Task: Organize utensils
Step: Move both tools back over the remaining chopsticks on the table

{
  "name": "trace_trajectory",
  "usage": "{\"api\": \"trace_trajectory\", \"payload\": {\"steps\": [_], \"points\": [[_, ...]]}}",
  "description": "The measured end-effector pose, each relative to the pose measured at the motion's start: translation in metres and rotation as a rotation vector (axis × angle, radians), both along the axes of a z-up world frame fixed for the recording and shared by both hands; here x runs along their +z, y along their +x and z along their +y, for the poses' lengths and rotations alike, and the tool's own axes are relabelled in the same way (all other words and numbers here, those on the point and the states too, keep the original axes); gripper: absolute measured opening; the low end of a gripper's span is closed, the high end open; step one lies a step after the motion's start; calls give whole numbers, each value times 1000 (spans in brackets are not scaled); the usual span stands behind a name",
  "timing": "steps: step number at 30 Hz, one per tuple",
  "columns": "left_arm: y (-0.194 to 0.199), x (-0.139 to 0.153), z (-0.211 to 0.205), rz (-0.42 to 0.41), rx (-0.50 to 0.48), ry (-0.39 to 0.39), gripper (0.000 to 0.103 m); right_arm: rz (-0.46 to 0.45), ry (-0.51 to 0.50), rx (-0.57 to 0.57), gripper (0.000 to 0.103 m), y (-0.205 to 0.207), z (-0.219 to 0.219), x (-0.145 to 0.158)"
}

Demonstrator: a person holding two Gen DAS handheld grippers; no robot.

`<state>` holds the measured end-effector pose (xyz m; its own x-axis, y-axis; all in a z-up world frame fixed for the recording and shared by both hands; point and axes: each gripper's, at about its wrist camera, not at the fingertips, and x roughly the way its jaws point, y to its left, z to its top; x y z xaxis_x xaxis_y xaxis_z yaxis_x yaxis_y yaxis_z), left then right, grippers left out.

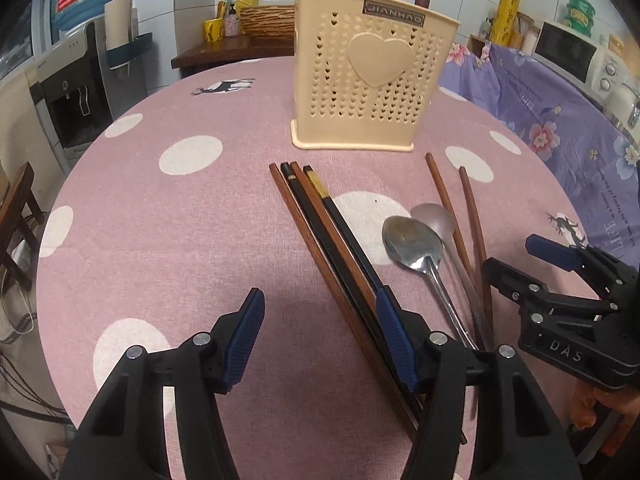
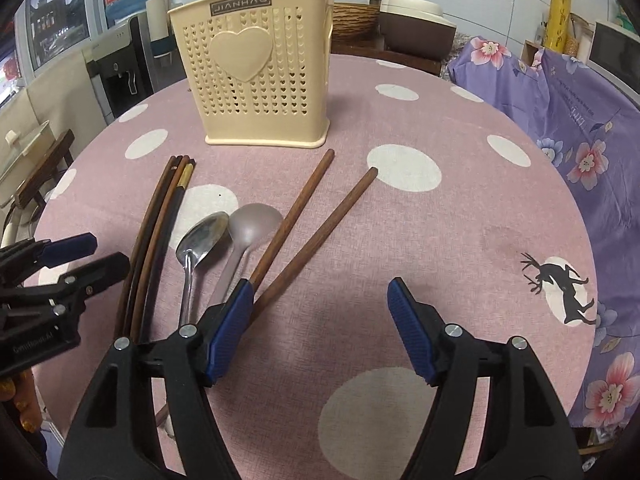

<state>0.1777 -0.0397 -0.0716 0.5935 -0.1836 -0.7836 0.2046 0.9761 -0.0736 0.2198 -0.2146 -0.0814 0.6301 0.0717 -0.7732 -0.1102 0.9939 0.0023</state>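
Observation:
A cream perforated utensil holder (image 1: 368,72) with a heart stands at the back of the pink dotted table; it also shows in the right wrist view (image 2: 256,68). Several dark and brown chopsticks (image 1: 320,224) lie side by side in front of it, seen also in the right wrist view (image 2: 160,224). A steel spoon (image 1: 412,244) and a grey spoon (image 1: 436,220) lie beside them, with two brown chopsticks (image 2: 320,220) to their right. My left gripper (image 1: 320,312) is open and empty, low over the table. My right gripper (image 2: 320,304) is open and empty beside the brown chopsticks.
A purple flowered cloth (image 2: 580,128) covers something at the right table edge. A water dispenser (image 1: 76,92) and a wooden chair (image 1: 16,216) stand to the left. A sideboard with baskets and bottles (image 1: 248,28) is behind the table. A microwave (image 1: 576,56) sits far right.

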Motion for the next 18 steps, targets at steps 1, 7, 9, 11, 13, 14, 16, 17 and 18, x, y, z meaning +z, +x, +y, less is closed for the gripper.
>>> {"api": "trace_trajectory", "payload": {"steps": [1,7,9,11,13,14,16,17,18], "points": [[0,-2,-1,5,-1,6,58,2,-6,4,70,0,2,-1],[-5,-6,9,18,5,16,57,52,-50,-9,70,-3,-17,-1],[-5,-6,16,23,15,16,57,61,-44,-36,70,-5,-32,-1],[-5,-6,24,23,39,31,57,62,-18,-74,70,-8,-47,1],[-4,-6,29,26,52,21,57,54,-12,-99,70,-11,-56,2],[-4,-6,31,29,59,22,57,52,-13,-106,70,-10,-58,2],[-3,-5,34,31,76,7,57,49,2,-116,70,-9,-61,1],[-3,-3,36,30,84,-18,57,46,30,-109,70,-9,-61,1],[-4,-1,36,27,83,-54,56,44,51,-97,70,-9,-60,1]]}}
